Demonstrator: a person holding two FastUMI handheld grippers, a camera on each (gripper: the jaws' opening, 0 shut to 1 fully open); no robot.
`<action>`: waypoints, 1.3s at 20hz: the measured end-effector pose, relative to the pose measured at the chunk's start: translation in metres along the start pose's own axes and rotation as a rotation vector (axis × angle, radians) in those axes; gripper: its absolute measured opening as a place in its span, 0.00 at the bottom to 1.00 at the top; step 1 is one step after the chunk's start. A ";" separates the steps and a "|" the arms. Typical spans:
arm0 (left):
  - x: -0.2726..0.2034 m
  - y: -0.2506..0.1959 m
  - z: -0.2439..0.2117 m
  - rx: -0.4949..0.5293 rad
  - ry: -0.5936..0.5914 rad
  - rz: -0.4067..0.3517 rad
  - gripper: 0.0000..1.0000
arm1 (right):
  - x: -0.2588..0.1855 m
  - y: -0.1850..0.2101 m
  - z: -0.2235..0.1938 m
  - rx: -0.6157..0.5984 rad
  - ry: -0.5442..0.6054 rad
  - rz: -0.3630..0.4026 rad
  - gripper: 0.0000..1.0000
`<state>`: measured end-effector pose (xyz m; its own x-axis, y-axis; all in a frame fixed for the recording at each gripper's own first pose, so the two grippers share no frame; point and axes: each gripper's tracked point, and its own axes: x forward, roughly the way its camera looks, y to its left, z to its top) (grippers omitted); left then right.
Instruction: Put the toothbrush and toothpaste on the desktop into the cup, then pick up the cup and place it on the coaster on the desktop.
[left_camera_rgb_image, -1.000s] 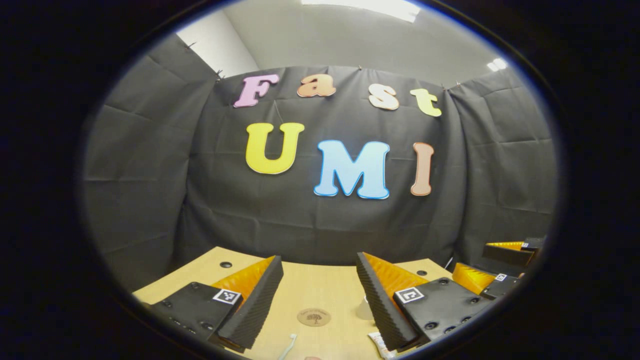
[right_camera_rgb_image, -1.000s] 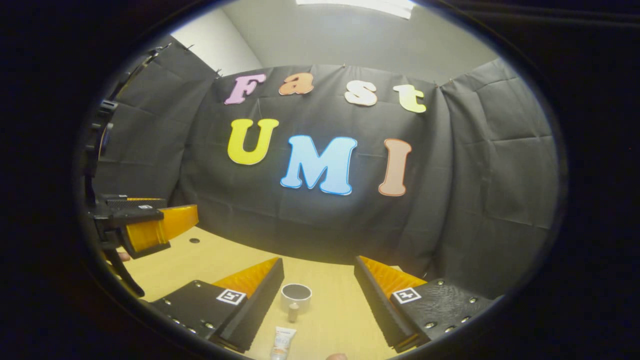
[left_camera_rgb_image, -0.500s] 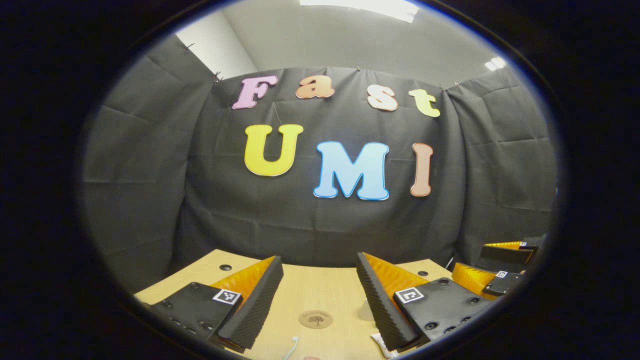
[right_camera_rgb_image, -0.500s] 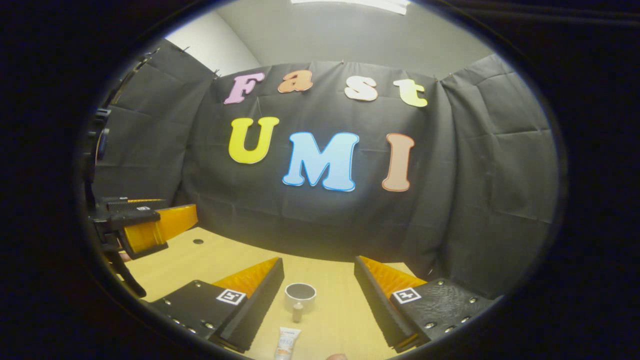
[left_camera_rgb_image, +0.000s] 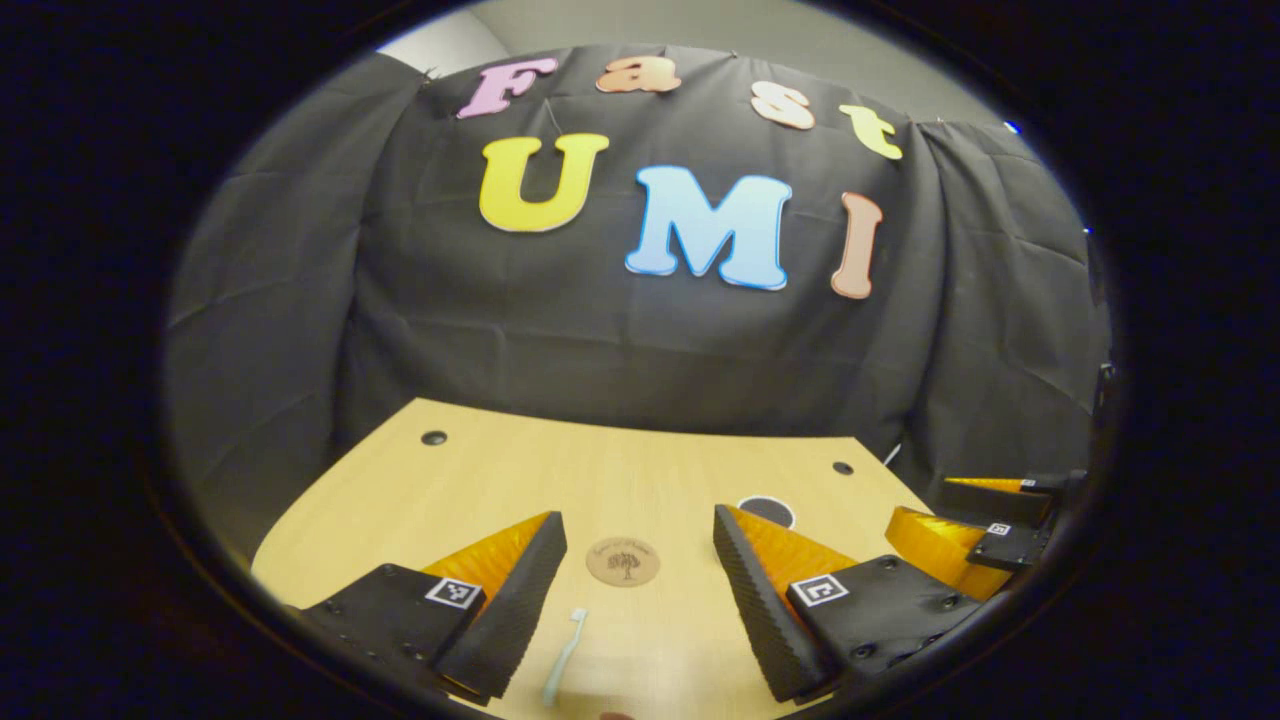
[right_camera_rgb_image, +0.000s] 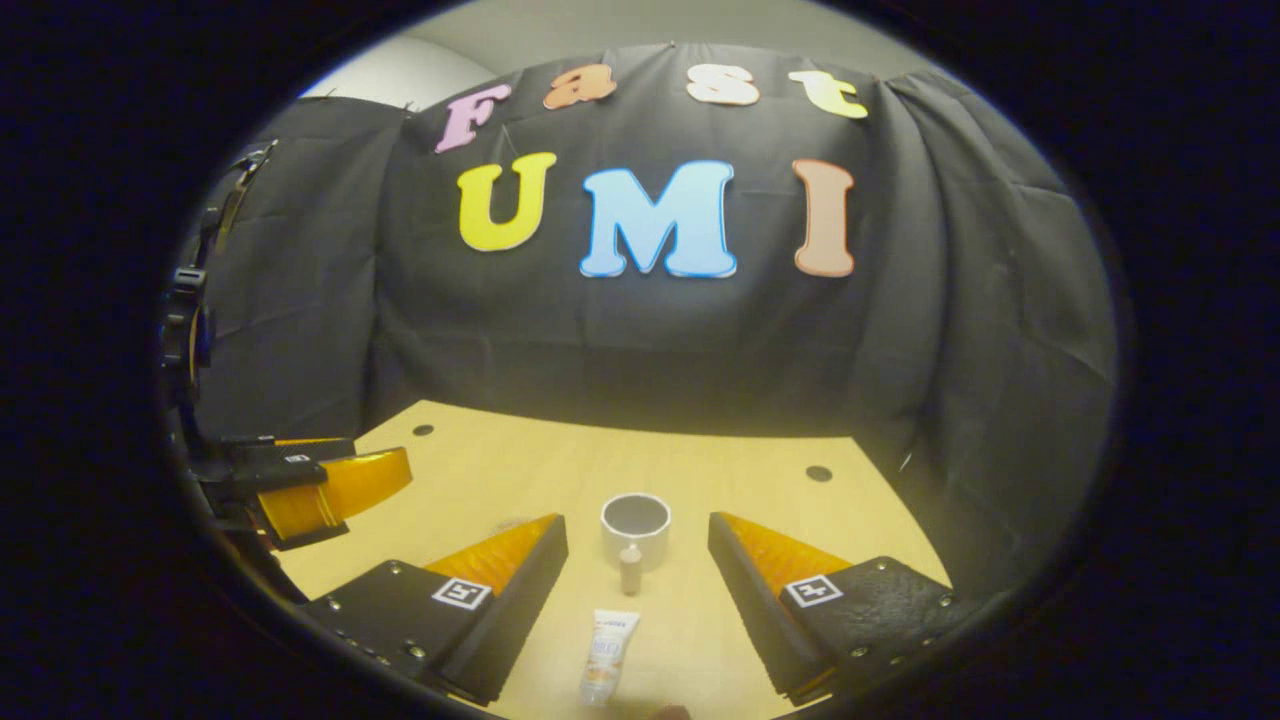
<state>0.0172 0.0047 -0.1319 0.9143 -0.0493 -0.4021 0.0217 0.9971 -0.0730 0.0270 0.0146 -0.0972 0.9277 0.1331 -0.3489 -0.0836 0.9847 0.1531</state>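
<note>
Hovering over the desk (left_camera_rgb_image: 470, 480), the left gripper (left_camera_rgb_image: 640, 610) has its fingers apart, toothbrush (left_camera_rgb_image: 562, 658) and coaster (left_camera_rgb_image: 622, 561) between them. The right gripper (right_camera_rgb_image: 638, 600), fingers apart too, frames the toothpaste (right_camera_rgb_image: 608, 655) and cup (right_camera_rgb_image: 636, 523).

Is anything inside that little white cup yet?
The cup looks empty: its dark inside shows nothing sticking out, though its bottom is hard to see. The toothpaste and toothbrush lie on the desktop.

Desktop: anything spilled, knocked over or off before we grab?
Nothing stands out. The toothbrush and toothpaste lie flat on the desktop, the cup stands upright and the coaster is bare. Both tongs are open.
</note>
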 end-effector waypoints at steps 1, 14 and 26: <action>0.005 0.000 -0.008 -0.008 0.035 -0.009 0.96 | 0.006 -0.003 -0.008 0.006 0.033 -0.003 0.91; 0.036 0.013 -0.132 -0.061 0.545 0.014 0.97 | 0.046 0.002 -0.074 0.101 0.353 0.046 0.92; 0.024 0.031 -0.190 -0.116 0.862 0.010 1.00 | 0.052 0.022 -0.115 0.147 0.536 0.082 0.94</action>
<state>-0.0375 0.0236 -0.3173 0.2878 -0.1146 -0.9508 -0.0688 0.9878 -0.1398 0.0319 0.0563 -0.2187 0.6020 0.2854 -0.7457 -0.0611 0.9477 0.3133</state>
